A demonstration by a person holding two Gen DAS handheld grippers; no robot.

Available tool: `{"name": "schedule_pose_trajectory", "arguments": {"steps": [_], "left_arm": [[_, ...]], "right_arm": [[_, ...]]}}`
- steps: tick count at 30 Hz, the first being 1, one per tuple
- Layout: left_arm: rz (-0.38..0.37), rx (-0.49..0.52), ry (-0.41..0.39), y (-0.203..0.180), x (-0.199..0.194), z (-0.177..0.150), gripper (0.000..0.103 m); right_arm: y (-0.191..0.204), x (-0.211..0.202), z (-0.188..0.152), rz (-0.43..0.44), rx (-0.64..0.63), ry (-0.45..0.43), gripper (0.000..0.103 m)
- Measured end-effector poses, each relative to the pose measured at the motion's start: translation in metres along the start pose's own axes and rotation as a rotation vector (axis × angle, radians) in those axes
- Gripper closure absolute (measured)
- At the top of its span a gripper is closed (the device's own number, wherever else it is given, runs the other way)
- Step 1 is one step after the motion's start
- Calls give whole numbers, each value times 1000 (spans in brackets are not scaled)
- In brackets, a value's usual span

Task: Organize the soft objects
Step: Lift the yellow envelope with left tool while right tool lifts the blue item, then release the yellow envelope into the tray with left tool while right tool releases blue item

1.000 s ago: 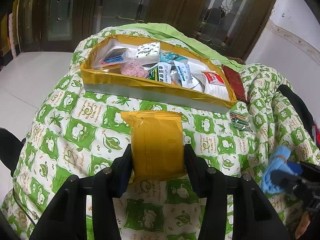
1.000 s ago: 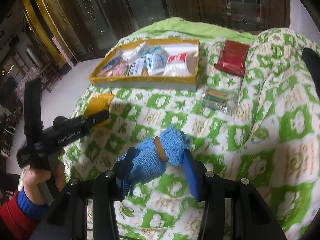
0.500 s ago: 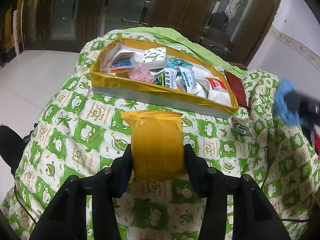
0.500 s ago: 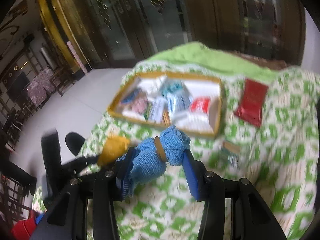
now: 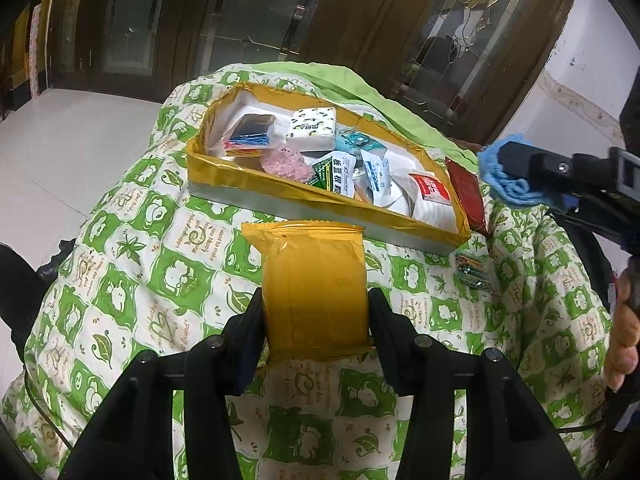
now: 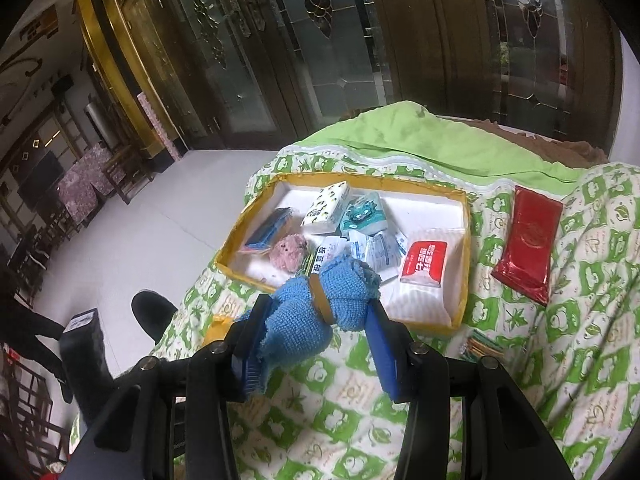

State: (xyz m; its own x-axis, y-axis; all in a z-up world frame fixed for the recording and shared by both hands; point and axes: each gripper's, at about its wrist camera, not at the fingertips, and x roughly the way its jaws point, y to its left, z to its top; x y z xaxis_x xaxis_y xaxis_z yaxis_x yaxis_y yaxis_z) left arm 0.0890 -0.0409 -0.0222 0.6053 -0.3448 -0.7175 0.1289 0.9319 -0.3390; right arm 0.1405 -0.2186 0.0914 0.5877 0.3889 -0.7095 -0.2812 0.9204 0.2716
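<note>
My left gripper is shut on a yellow packet, held above the green-and-white quilt just short of the yellow-rimmed tray. My right gripper is shut on a rolled blue cloth bound with a brown band, held above the tray's near edge. In the left wrist view that blue cloth and the right gripper show at the right, past the tray's right end. The tray holds tissue packs, a pink fuzzy piece and several small packets.
A red packet lies on the quilt right of the tray. A clear pack of coloured sticks lies near the tray's front right corner. Dark glass-panelled doors stand behind the bed. White floor lies to the left. A person's hand shows at the right edge.
My right gripper has carried the blue cloth up and toward the tray, from low over the quilt to above the tray's near edge. The left gripper and yellow packet have hardly moved.
</note>
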Motion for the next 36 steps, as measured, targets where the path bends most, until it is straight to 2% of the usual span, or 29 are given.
{"name": "schedule_pose_trajectory", "arguments": {"steps": [12, 18, 24, 36], "left_arm": [[6, -5, 22, 2, 8, 2, 55], [-1, 4, 29, -3, 10, 17, 55], [-12, -1, 55, -3, 13, 24, 55], [-23, -10, 61, 2, 25, 40, 55]], "right_arm": [[-27, 14, 7, -1, 61, -2, 53], [-36, 17, 9, 4, 81, -5, 53], [-49, 15, 4, 7, 122, 29, 53], [-45, 12, 6, 2, 96, 30, 53]]}}
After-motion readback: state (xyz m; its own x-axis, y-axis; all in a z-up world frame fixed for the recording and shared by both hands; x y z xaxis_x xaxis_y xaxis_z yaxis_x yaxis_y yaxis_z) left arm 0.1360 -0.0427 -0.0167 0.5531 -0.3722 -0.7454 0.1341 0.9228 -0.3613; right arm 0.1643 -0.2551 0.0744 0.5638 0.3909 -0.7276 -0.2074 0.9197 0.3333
